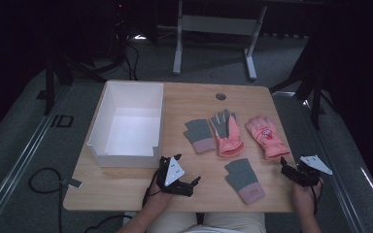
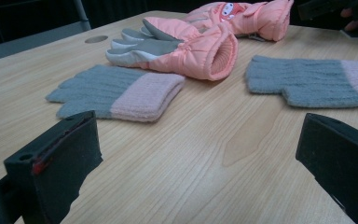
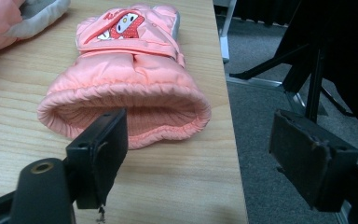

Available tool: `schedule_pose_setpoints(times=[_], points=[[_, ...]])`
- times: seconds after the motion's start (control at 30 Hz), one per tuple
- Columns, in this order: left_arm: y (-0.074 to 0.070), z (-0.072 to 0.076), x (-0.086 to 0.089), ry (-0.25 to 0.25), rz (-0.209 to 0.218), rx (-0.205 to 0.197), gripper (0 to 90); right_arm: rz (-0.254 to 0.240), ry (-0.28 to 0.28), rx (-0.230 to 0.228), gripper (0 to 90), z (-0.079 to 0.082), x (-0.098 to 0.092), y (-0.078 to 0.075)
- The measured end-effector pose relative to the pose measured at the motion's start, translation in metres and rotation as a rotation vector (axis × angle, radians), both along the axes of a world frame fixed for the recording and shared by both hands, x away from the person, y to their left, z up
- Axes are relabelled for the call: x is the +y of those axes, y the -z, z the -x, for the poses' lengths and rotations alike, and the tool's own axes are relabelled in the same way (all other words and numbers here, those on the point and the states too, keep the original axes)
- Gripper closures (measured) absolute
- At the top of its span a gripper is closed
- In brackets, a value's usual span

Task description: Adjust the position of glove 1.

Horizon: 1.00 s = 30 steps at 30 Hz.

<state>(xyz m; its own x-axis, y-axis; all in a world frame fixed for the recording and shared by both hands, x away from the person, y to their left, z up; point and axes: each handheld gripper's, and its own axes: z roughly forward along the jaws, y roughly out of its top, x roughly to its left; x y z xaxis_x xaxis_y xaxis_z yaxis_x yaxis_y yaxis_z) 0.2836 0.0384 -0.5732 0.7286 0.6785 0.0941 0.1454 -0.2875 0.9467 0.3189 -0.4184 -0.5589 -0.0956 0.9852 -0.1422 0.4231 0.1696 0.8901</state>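
A person's right gripper (image 1: 290,171) hangs with its jaws wide and empty at the table's (image 1: 126,187) right edge, just short of the open cuff of a pink padded glove (image 1: 267,136). The glove lies flat, cartoon patch up, its length running straight away from the jaws, fingers pointing to the far side. The left gripper (image 1: 190,183), also wide and empty, sits farther off, beyond a grey knit glove (image 1: 244,179).

puffy smooth pink fabric glove (image 3: 130,79), ribbed grey knit glove (image 2: 116,91), matt pale wood-grain table (image 2: 191,163)
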Motion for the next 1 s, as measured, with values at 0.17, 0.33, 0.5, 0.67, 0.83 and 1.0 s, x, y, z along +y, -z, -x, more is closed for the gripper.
schedule_pose_setpoints(times=[0.17,0.33,0.5,0.67,0.83,1.0], points=[[0.000,0.000,0.000,0.007,0.001,-0.001,0.0,0.021,0.009,0.026,17.9,-0.002,0.002,0.000],[0.000,0.001,0.001,0.018,0.003,0.001,0.0,0.014,0.017,0.062,17.0,-0.005,0.002,0.000],[0.000,0.000,0.001,0.017,0.005,0.003,0.0,0.025,0.009,0.079,16.1,-0.007,0.003,0.001],[0.000,-0.001,0.002,0.022,0.019,0.017,0.0,0.020,-0.024,0.097,15.4,-0.008,0.003,0.001],[0.000,-0.001,0.002,0.020,0.016,0.012,0.0,-0.005,-0.045,0.116,14.6,-0.010,-0.001,0.001],[0.000,0.000,0.001,0.018,0.014,0.011,0.0,-0.034,-0.099,0.125,14.6,-0.010,-0.001,-0.008]])
